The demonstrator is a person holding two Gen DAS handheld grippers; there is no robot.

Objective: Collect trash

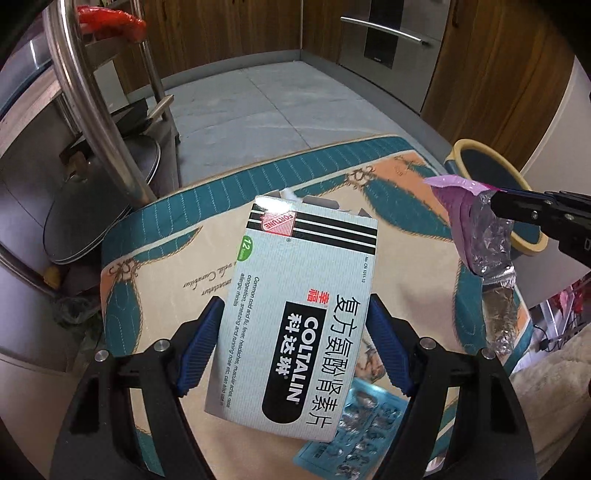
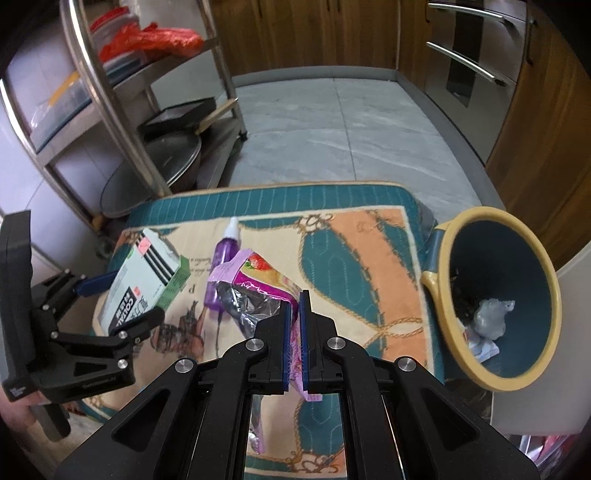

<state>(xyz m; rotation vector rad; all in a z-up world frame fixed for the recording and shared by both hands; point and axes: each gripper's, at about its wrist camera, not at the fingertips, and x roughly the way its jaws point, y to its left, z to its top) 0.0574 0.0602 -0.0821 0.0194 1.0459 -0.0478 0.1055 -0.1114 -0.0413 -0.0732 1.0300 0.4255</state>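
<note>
My left gripper (image 1: 293,325) is shut on a white Coltalin medicine box (image 1: 299,306) and holds it above the patterned mat (image 1: 166,258); the box also shows in the right wrist view (image 2: 144,280). My right gripper (image 2: 294,306) is shut on a pink foil wrapper (image 2: 255,280), lifted over the mat; the wrapper also hangs at the right of the left wrist view (image 1: 480,236). The blue bin with a yellow rim (image 2: 498,295) stands at the mat's right edge and holds crumpled trash (image 2: 491,317).
A purple spray bottle (image 2: 225,266) lies on the mat (image 2: 369,258). A blue blister pack (image 1: 354,432) lies under the box. A steel rack (image 2: 110,110) with pans stands at the left. Wooden cabinets (image 2: 332,33) and grey floor tiles lie beyond.
</note>
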